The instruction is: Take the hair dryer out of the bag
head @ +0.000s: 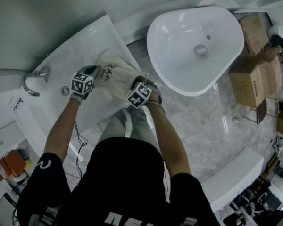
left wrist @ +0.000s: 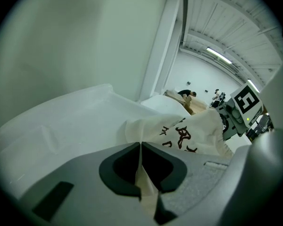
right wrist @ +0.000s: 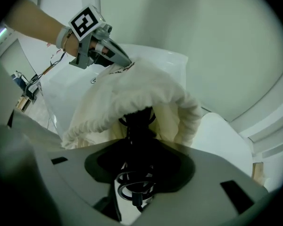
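A cream drawstring bag (head: 114, 74) with dark printed characters lies on the rim of a white tub (head: 85, 41). My left gripper (head: 95, 72) is shut on a fold of the bag's cloth (left wrist: 142, 178), and the printed side of the bag (left wrist: 193, 131) spreads out beyond it. At the gathered mouth of the bag (right wrist: 146, 86), my right gripper (right wrist: 137, 140) points steeply down. Its jaws are closed on the black hair dryer (right wrist: 137, 126), which sticks out of the opening. The dryer's coiled cord (right wrist: 134, 187) hangs between the jaws. The rest of the dryer is hidden inside the bag.
A chrome faucet (head: 35, 81) and a round knob (head: 65, 90) sit on the tub to the left of the bag. A white oval washbasin (head: 195, 46) rests on the marble floor to the right, with cardboard boxes (head: 254, 74) beyond it.
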{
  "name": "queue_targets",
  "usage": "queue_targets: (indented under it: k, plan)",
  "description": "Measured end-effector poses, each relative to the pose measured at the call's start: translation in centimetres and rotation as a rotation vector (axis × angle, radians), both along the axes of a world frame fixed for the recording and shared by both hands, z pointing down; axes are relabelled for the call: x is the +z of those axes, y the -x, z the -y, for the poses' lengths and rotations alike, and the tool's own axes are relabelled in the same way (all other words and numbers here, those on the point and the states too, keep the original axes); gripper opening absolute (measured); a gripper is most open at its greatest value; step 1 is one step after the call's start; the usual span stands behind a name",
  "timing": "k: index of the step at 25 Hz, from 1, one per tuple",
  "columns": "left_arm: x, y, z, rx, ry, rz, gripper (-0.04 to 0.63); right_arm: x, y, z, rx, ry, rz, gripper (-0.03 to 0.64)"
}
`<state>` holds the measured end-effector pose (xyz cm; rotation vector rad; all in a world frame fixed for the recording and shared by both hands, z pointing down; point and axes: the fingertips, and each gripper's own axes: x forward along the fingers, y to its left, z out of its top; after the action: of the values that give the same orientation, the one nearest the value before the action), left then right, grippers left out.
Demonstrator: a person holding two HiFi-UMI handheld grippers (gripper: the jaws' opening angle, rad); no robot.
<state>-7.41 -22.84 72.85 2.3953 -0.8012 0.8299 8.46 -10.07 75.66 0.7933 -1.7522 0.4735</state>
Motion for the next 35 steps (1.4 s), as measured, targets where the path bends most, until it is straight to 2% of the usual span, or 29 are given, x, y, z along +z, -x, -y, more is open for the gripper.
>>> queue_targets:
  k: [5,9,15,18,21,24,29,32,35]
  plan:
    - [-0.4,0.1,-0.1,-0.004,-0.02,0.015,0.002,-1.8,-0.3,-0.8,0.002,-0.023,0.054,0.161]
    - [-0.7,0.2,-0.4,-0.018,-0.067,0.051,0.002,-3.7,-0.8,-1.9,0.009,-0.044,0.08,0.158]
    - [-1.5,0.9,0.3,-0.084,-0.132,0.093,0.002,-6.5,-2.3,-3.2,0.031,-0.091,0.112,0.152]
    - [-2.2,0.8,0.6,-0.11,-0.16,0.107,0.002,-6.2,-2.8,-3.5,0.029,-0.1,0.101,0.152]
    - [-2.0,0.5,0.2,-0.127,-0.142,0.095,0.002,-3.3,-3.4,-3.7,0.006,-0.082,0.039,0.155]
    - [-1.4,0.6,-0.2,-0.15,-0.11,0.09,0.002,-2.3,-3.6,-3.5,0.011,-0.045,0.019,0.163]
    - [-1.3,0.9,-0.3,-0.158,-0.093,0.077,0.002,-2.8,-3.6,-2.3,-0.027,-0.096,-0.085,0.215]
    - [-1.4,0.8,-0.3,-0.154,-0.086,0.071,0.002,-2.5,-3.3,-2.0,-0.06,-0.103,-0.097,0.23]
    - [-1.4,0.8,-0.2,-0.155,-0.076,0.063,0.002,-1.4,-3.1,-2.4,-0.093,-0.038,-0.076,0.208]
